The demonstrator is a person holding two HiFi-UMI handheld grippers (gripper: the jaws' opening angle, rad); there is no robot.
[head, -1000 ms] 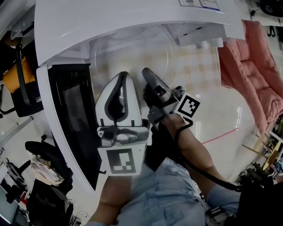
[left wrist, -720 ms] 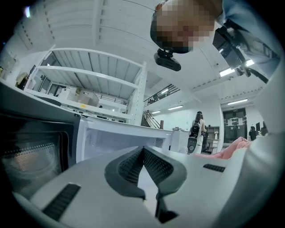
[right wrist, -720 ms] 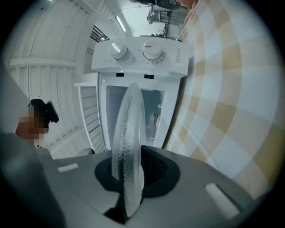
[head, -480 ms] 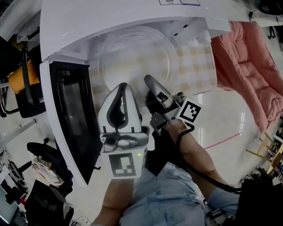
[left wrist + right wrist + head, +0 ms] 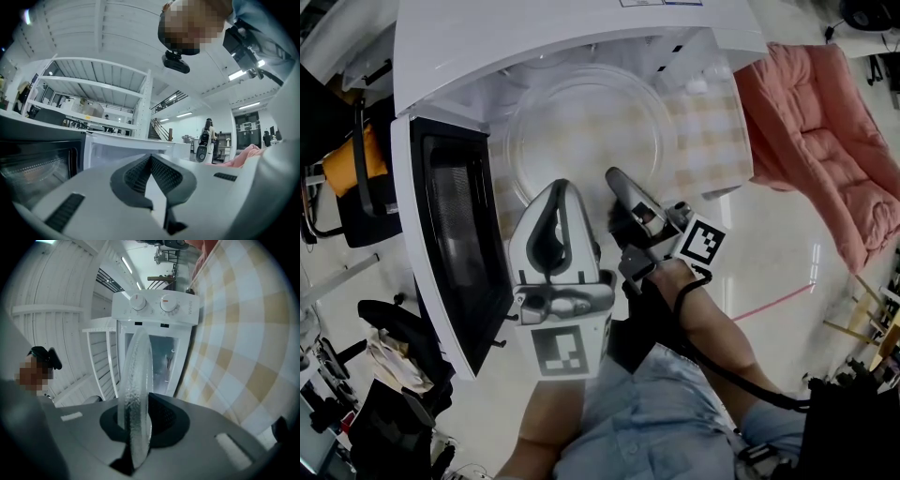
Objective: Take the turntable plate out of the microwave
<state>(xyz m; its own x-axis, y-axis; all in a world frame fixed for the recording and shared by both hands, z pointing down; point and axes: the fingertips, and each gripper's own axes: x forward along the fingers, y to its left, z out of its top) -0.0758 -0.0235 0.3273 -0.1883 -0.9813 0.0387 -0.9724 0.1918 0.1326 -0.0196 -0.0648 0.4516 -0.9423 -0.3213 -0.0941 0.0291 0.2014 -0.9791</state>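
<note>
Right claw: my right two-jaw gripper (image 5: 137,416) is closed to a narrow gap on the clear, round, pebbled-glass turntable plate (image 5: 581,122). 1 pad presses on each face of its near rim.
Left claw: my left two-jaw gripper (image 5: 151,159) has its jaws together at the tips, with nothing between them. It sits just beside the right one, its nose at the plate's near edge. I cannot tell whether it touches the glass.
Plate's place: it is held flat at the mouth of the white microwave oven (image 5: 534,33), beside the oven's swung-open, dark-windowed door (image 5: 455,234). Most of the disc shows in front of the opening, over the yellow-and-white checked cloth (image 5: 712,141). I cannot tell whether its far rim is clear of the cavity.
Stage: I judge the lift done and the carry-out nearly done.
How it handles: I expect stiff glass, heavy for its size, smooth enough to slip and quick to chip or shatter. Held at 1 spot on the rim, the whole disc levers on my pads and wants to droop.
Where to hold: deep on the raised rim, pads square to both faces. A 2nd grip further round the rim would steady it.
Risk: the far edge clipping the door or the frame.
</note>
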